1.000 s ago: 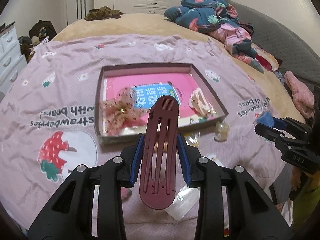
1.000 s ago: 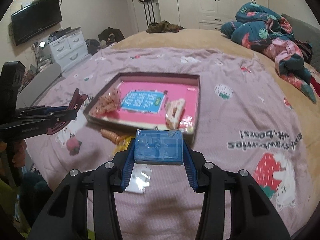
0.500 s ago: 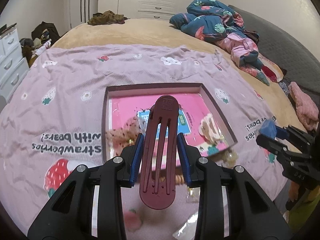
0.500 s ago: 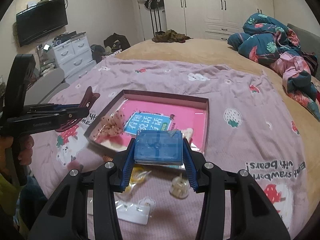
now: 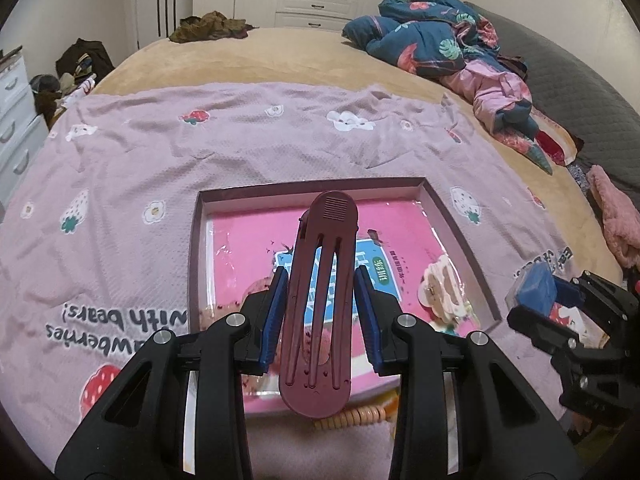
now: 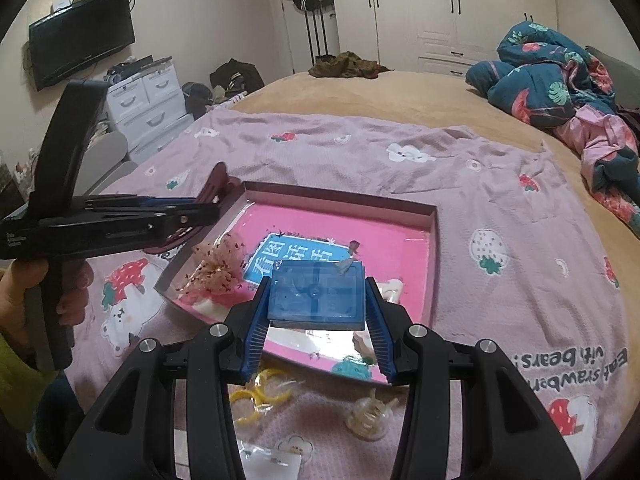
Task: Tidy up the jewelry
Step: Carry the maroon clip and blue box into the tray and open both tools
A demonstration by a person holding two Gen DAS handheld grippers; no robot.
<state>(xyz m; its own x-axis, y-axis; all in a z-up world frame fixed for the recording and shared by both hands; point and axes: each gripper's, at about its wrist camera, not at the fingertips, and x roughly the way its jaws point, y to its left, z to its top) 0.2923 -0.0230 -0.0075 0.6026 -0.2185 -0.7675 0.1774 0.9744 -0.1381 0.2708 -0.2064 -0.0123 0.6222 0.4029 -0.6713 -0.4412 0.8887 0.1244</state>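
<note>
With the left gripper (image 5: 320,312) clamped on the maroon hair clip (image 5: 320,300) and the right gripper (image 6: 316,312) on the blue case (image 6: 316,294), both were best lowered level into the tray (image 5: 194,264) at twelve o'clock.

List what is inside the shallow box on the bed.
The shallow box holds a pink book, a sheer speckled bow and a cream claw clip. The blue case held above it hides part of the book.
</note>
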